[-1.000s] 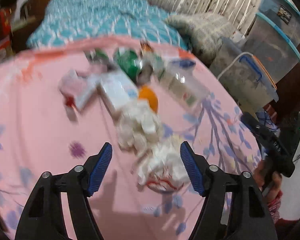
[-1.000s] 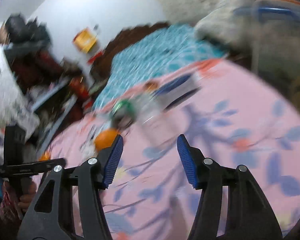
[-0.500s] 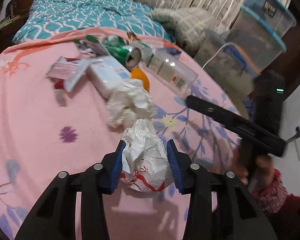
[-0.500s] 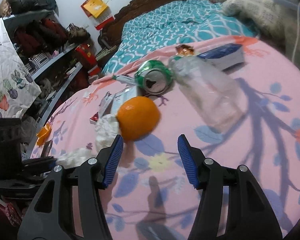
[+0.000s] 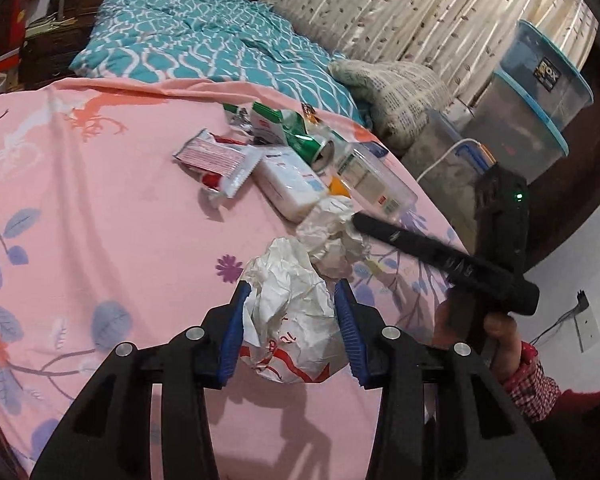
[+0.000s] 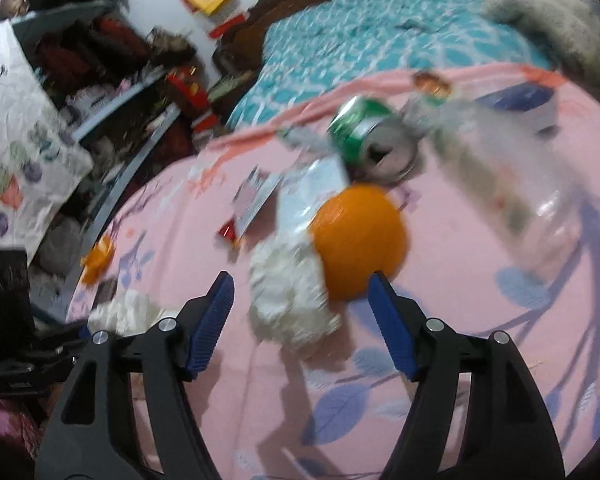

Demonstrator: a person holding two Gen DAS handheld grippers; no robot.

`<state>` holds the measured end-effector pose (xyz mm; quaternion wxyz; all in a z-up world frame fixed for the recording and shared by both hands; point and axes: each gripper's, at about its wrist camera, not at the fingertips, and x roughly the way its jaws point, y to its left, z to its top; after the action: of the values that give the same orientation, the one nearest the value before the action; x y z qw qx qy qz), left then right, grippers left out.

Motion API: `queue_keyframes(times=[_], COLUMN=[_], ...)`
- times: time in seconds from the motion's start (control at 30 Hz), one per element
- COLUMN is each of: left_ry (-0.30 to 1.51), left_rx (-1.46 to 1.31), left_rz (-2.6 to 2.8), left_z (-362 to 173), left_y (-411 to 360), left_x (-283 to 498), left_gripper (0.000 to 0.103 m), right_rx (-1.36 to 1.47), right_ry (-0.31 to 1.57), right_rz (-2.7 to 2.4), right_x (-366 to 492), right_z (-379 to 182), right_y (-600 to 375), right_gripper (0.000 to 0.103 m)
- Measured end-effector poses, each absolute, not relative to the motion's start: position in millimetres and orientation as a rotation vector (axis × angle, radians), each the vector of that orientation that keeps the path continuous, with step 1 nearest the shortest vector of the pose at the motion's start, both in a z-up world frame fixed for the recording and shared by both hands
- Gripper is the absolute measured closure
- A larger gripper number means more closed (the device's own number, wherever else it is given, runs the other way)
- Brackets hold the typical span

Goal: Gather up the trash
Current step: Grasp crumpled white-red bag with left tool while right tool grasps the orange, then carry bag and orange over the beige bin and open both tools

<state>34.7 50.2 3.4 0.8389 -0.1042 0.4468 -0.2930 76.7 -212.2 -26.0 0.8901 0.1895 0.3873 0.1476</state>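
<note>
My left gripper [image 5: 290,322] is shut on a crumpled white paper ball with red print [image 5: 290,320], held just above the pink sheet [image 5: 100,208]. A second crumpled white wad [image 5: 332,236] lies just beyond it. My right gripper [image 6: 300,304] is open, its fingers on either side of that white wad [image 6: 288,300] and an orange [image 6: 358,240]. Behind them lie a green can [image 6: 374,142], a clear plastic bottle [image 6: 512,184], a white packet [image 5: 292,184] and a pink wrapper [image 5: 216,158].
A teal patterned duvet [image 5: 204,44] and a knitted cushion [image 5: 396,96] lie at the bed's far end. Plastic storage bins [image 5: 532,108] stand at the right. Cluttered shelves [image 6: 112,64] stand left of the bed. An orange peel scrap [image 6: 98,258] lies near the bed edge.
My left gripper closed on the paper ball and drew it back a little. My right gripper moved forward and left, and now has the white wad and the orange between its open fingers.
</note>
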Motion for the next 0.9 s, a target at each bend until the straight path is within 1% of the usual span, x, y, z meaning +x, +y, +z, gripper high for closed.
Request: queue_keyframes(times=[0.13,0.2,0.27,0.33,0.37,0.4,0.43,0.47,0.53,0.63,0.7,0.9], left_ry=[0.949,0.954,0.960,0.960,0.959,0.958,0.957,0.956,0.956,0.941,0.932,0.898], left_rx=[-0.241,-0.246,-0.244,-0.238,-0.237,-0.236,-0.237,-0.236,-0.229,-0.208,-0.192,-0.115], left_rz=[-0.620,-0.625,-0.628,-0.624,-0.621,-0.618,-0.615,-0.612,-0.612,-0.634,-0.654,-0.767], left_z=[1,0,-1,0,1,2,2,4,6,14,19,45], left_y=[52,52,50,49,50,51,51,51,49,37,26,-36], left_x=[36,36,34,32,32,32,33,33,36,36,36,36], left_gripper=[0.062,0.062,0.061,0.061,0.061,0.061,0.061,0.061,0.061,0.061,0.061,0.061], right_rx=[0.490,0.537,0.584,0.564,0.558,0.578,0.607,0.631,0.683,0.726,0.682,0.646], right_ry=[0.820,0.876,0.934,0.962,0.947,0.943,0.944,0.940,0.893,0.792,0.710,0.620], right_rz=[0.225,0.200,0.237,0.248,0.249,0.275,0.289,0.288,0.274,0.266,0.233,0.183], right_x=[99,119,134,139,138,136,134,131,117,93,76,33], right_z=[-27,-37,-49,-58,-58,-59,-60,-62,-59,-46,-33,-15], right_y=[-237,-240,-234,-223,-223,-225,-230,-236,-255,-281,-294,-334], right_gripper=[0.032,0.028,0.027,0.025,0.030,0.038,0.055,0.062,0.065,0.065,0.065,0.065])
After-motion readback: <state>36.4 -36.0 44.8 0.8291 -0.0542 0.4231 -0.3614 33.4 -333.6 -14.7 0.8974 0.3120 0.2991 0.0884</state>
